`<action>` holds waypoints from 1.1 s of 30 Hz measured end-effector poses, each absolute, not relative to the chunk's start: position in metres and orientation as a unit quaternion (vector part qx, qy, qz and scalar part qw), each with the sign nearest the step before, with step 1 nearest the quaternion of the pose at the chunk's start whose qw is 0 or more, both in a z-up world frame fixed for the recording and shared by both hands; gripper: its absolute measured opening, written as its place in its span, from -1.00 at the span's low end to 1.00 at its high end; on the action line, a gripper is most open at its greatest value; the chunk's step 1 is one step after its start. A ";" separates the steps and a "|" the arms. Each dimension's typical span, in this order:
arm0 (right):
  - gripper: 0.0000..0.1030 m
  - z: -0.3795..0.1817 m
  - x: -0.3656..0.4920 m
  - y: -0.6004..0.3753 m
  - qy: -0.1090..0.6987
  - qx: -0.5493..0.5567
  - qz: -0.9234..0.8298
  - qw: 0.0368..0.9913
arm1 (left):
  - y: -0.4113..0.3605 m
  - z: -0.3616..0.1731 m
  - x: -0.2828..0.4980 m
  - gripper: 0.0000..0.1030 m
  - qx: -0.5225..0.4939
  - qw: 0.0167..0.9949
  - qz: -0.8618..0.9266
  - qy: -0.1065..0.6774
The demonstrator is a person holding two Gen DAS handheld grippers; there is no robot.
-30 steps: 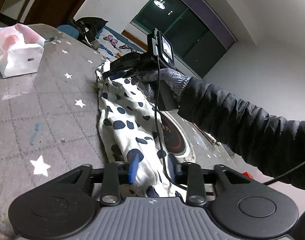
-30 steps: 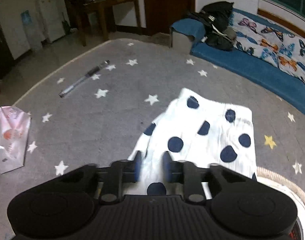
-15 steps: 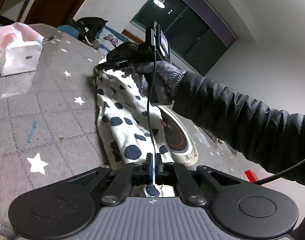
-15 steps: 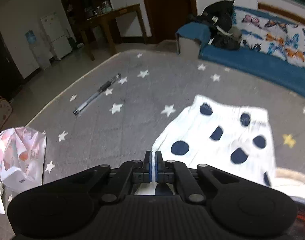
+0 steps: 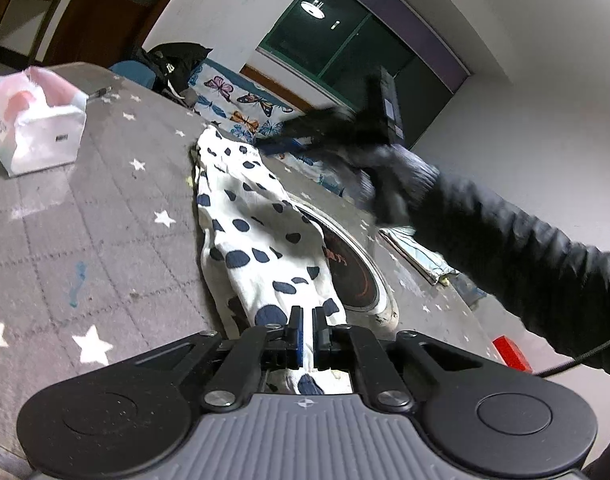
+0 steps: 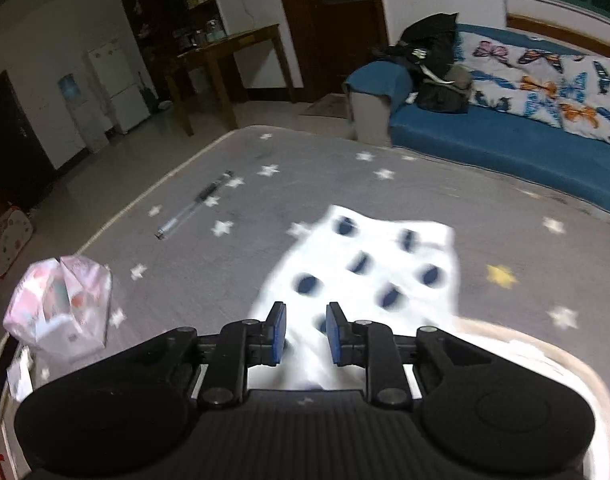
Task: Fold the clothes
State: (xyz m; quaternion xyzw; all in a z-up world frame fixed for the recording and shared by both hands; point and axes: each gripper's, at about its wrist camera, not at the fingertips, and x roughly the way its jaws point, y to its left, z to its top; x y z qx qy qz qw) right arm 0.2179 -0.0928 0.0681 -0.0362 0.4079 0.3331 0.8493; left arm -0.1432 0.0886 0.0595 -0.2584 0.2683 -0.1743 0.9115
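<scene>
**Left gripper pinches the cloth, right one lets go**

The left gripper (image 5: 305, 330) has its blue pads nearly together on the near edge of the spotted cloth (image 5: 261, 240), with white fabric pinched between them. The right gripper (image 6: 305, 334) is opening: its pads stand a little apart, the cloth (image 6: 369, 264) lies below and beyond them, and nothing is pressed between them. From the left wrist view that gripper (image 5: 289, 142) hangs blurred above the cloth's far end, held by a gloved hand (image 5: 389, 168) in a dark sleeve (image 5: 517, 256).

The cloth, white with dark blue spots, stretches in a long strip across the grey star-printed table (image 5: 105, 208). Its right side lies over the rim of a round plate-like disc (image 5: 365, 272). A pink-and-white bag (image 5: 37, 124) sits well to the left, and a pen (image 6: 195, 210) lies beyond it near the table's edge. A small red box (image 5: 511, 354) rests at the right. Behind the table runs a blue sofa (image 6: 505, 140) with a butterfly cover.
</scene>
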 end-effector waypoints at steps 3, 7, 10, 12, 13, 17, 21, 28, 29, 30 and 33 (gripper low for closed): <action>-0.59 0.065 0.206 -0.125 0.416 -0.045 0.315 0.852 | 0.090 0.065 -0.139 -0.91 -0.249 0.916 -0.174 0.263; -0.59 0.050 0.185 -0.164 0.426 -0.051 0.294 0.854 | 0.091 0.074 -0.129 -0.91 -0.239 0.922 -0.172 0.251; -0.59 0.036 0.174 -0.186 0.436 -0.039 0.278 0.855 | 0.088 0.081 -0.116 -0.91 -0.225 0.928 -0.171 0.244; -0.59 0.027 0.167 -0.199 0.439 -0.028 0.277 0.855 | 0.085 0.085 -0.104 -0.91 -0.216 0.930 -0.171 0.243; -0.59 0.024 0.163 -0.205 0.439 -0.022 0.277 0.854 | 0.083 0.087 -0.098 -0.91 -0.211 0.931 -0.171 0.243; -0.59 0.017 0.155 -0.217 0.432 0.015 0.290 0.854 | 0.078 0.088 -0.068 -0.90 -0.202 0.932 -0.168 0.247; -0.59 0.012 0.152 -0.223 0.426 0.051 0.305 0.850 | 0.076 0.081 -0.038 -0.91 -0.200 0.928 -0.162 0.271; -0.58 -0.004 0.153 -0.226 0.420 0.095 0.324 0.842 | 0.072 0.062 0.003 -0.90 -0.190 0.917 -0.150 0.318; -0.59 -0.005 0.152 -0.226 0.418 0.101 0.328 0.841 | 0.072 0.060 0.005 -0.90 -0.188 0.916 -0.148 0.322; -0.59 -0.005 0.152 -0.225 0.416 0.103 0.331 0.841 | 0.072 0.057 0.008 -0.90 -0.186 0.916 -0.145 0.326; -0.90 -0.004 0.149 -0.222 0.409 0.100 0.333 0.844 | 0.071 0.051 0.013 -0.91 -0.178 0.914 -0.139 0.336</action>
